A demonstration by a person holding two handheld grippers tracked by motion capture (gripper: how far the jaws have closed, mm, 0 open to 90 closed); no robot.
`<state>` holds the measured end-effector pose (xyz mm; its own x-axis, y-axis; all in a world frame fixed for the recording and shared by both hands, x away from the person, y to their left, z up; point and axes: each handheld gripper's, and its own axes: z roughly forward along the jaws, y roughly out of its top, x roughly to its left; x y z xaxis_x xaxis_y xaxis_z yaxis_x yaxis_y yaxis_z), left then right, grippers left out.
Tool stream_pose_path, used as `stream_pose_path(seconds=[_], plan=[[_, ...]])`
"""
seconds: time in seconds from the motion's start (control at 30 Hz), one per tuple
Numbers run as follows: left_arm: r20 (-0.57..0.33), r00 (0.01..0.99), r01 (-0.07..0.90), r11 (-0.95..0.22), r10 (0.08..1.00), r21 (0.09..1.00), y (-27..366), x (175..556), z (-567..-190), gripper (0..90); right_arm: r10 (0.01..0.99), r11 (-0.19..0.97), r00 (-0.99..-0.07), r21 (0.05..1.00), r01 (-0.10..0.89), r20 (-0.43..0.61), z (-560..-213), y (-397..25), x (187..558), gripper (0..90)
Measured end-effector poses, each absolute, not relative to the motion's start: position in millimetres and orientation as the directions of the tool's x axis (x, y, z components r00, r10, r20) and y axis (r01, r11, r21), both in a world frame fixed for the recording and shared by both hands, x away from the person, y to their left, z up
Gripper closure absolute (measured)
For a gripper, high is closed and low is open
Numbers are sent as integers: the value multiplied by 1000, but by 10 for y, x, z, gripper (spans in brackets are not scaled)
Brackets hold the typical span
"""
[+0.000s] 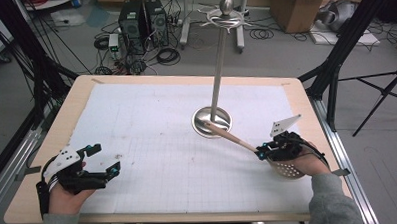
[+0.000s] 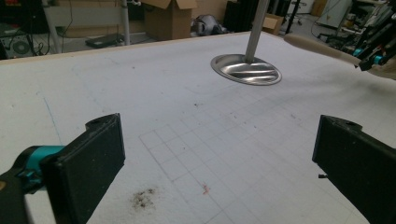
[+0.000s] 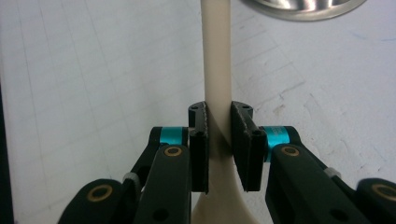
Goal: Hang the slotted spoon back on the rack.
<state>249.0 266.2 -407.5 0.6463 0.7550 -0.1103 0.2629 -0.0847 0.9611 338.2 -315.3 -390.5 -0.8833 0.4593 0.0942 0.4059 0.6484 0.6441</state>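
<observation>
A slotted spoon with a pale wooden handle and a perforated metal bowl is held at the right side of the table. My right gripper is shut on the handle just above the bowl, and the handle's tip points at the round steel base of a tall utensil stand. Near the front left corner my left gripper rests open over the white mat, its two black pads wide apart with nothing between them. The left gripper view catches the handle and the base at far right.
A white gridded mat covers the wooden table. The stand's top carries hooks and a ball knob. Beyond the table lie computer towers, cables and cardboard boxes. Black tripod legs stand at the right.
</observation>
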Motion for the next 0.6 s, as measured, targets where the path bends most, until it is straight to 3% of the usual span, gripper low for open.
stream_pose_path(seconds=[0.6], plan=[[-113,662,267,-93,741,959,2583,2561,-4082,28,510,479,-851,782,399,122,-3733,-3371,3263,781]])
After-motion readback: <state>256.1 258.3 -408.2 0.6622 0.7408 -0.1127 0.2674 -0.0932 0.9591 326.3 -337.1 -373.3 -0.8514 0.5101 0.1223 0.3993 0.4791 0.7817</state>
